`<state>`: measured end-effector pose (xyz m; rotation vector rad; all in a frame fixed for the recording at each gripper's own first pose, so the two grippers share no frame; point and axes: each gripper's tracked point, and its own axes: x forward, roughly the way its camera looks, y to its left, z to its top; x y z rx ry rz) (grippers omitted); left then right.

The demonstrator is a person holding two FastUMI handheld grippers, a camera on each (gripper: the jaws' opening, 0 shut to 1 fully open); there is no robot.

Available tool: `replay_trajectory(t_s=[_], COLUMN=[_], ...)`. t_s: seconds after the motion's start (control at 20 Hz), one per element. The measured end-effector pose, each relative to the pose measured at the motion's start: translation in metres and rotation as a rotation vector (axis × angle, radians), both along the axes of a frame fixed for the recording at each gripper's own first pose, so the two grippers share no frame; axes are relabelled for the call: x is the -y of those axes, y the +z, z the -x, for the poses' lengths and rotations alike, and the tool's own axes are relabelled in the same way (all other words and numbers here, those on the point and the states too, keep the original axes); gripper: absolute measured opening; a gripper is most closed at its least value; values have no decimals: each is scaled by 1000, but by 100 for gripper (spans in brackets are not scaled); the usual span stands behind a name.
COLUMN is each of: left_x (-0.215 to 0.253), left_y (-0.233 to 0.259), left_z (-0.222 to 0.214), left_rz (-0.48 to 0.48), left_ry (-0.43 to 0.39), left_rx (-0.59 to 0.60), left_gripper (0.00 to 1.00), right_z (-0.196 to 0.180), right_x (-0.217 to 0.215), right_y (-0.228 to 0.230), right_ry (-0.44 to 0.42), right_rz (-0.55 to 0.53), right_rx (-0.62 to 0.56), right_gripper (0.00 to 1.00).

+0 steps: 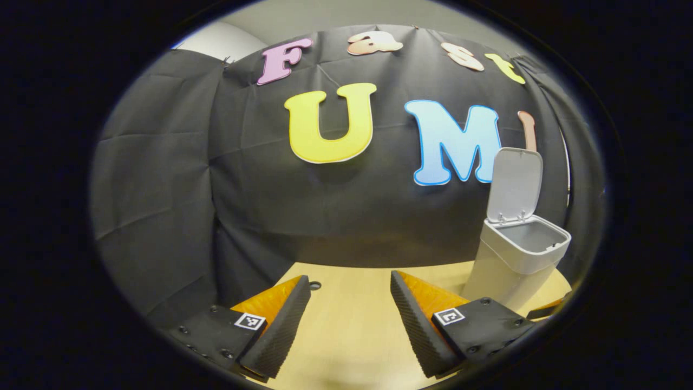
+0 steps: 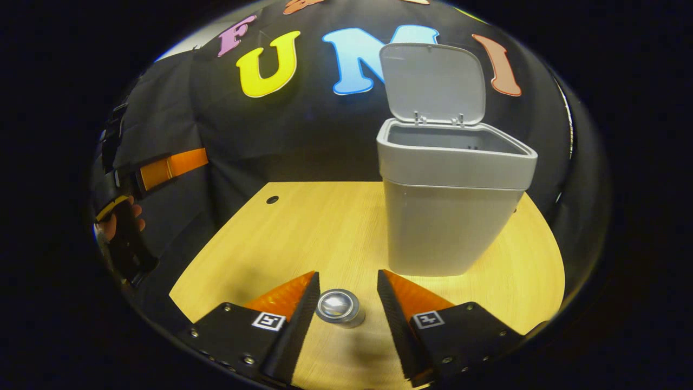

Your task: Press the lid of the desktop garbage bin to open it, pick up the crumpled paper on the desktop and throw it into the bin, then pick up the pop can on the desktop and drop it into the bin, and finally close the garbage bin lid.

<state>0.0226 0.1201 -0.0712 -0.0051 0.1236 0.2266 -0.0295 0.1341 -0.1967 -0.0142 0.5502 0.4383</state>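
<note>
Below me runs a pale wooden tabletop (image 2: 303, 227) with one small dark hole (image 2: 272, 199) near its far left edge, and black cloth walls close the booth on all sides.

One grey bin (image 2: 449, 216) stands upright on the tabletop, its lid (image 2: 431, 84) tipped up and back on its hinge so the mouth is open; I cannot see inside it from either view. In the right gripper view the bin sits ahead and to the right of my right claw (image 2: 342, 303).

One can (image 2: 339, 307) stands upright on the tabletop, seen from above, right between the fingers of my right claw. That claw is spread, with a gap on each side of the can, so neither finger touches it. The can is just in front of the bin, toward me.

My left claw (image 1: 351, 319) is spread wide over bare wood with nothing between its fingers; from the left gripper view the bin (image 1: 509, 265) stands off to its right.

At the left edge of the right gripper view, a hand (image 2: 116, 222) grips the left tool's handle.
</note>
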Motion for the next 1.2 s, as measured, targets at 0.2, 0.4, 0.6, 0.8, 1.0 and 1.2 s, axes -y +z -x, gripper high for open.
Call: replay_trajectory(t_s=[0.2,0.4,0.6,0.8,1.0,1.2], left_x=[-7,-11,-18,-27,-31,-35], left_y=[3,4,-1,-11,-19,-22], left_z=[8,15,20,22,23,23], left_rz=[-10,-3,17,42,65,61], left_ry=[15,20,39,63,82,100], left_rx=[8,17,19,6,-8,-18], left_gripper=[97,100,97,100,94,97], right_z=[-1,-4,-4,-6,-7,-4], right_x=[-11,-15,-17,-18,-24,-23], right_y=[-18,-35,-56,-74,-89,-101], right_ry=[31,33,35,46,73,91], right_rz=[49,94,125,174,199,242], right_rx=[-38,-71,-122,-151,-203,-239], right_gripper=[100,100,99,100,100,100])
